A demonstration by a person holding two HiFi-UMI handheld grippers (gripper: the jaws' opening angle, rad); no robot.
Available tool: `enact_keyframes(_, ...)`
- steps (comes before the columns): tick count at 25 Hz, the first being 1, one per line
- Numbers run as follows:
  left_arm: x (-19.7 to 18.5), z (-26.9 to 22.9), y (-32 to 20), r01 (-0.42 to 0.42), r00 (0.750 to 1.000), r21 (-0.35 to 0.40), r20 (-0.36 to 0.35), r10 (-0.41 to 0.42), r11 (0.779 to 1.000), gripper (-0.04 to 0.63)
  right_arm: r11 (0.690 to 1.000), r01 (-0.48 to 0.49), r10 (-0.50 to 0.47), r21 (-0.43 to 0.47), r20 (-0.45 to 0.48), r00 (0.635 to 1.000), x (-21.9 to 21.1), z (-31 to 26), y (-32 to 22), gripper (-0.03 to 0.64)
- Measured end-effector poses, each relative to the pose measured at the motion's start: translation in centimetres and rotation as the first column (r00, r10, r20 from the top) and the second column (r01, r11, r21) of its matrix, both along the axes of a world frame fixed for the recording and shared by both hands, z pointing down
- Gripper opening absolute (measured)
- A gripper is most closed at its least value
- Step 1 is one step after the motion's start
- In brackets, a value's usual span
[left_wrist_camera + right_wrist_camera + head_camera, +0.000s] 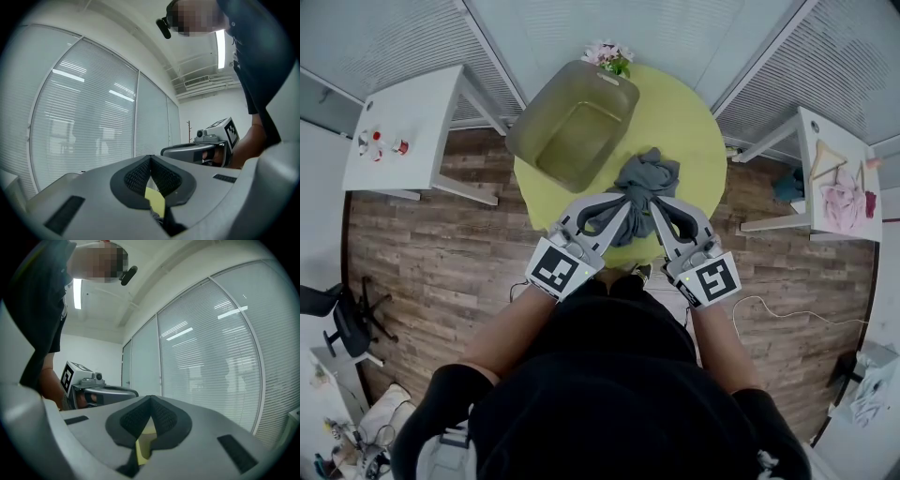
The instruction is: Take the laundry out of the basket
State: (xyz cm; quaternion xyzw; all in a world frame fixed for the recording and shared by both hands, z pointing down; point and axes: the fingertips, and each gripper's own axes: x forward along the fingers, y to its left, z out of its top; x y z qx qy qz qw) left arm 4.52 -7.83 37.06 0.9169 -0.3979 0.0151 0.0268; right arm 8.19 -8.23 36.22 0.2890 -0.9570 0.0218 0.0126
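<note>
A crumpled grey garment (647, 178) lies on the round yellow-green table (689, 122), beside the olive laundry basket (528, 128), which stands empty at the table's far left. Both grippers point level at the garment's near edge, one from each side. The left gripper (622, 208) (150, 157) is shut, its pads meeting with no cloth seen pinched at the tips. The right gripper (657, 204) (150, 398) also looks shut, pads touching. Through the gap under each pair of pads I see the yellow table and a dark bit of cloth. Each gripper view shows the other gripper alongside.
A small bunch of flowers (609, 54) sits at the table's far edge. A white side table (412, 122) stands at left. Another white side table (834, 178) at right carries clothes and a hanger. An office chair (347, 319) stands on the wood floor at left. Blinds line the far walls.
</note>
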Motion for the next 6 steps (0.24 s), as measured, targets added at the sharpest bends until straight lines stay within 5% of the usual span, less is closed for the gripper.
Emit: enact_keyframes(6, 0.22, -0.03, -0.24, -0.014, 0.999, 0.003, 0.035, 0.014, 1.000, 0.009, 1.000, -0.003, 0.003, 0.005, -0.005, 1.000, 0.09, -0.06, -0.24, 0.021)
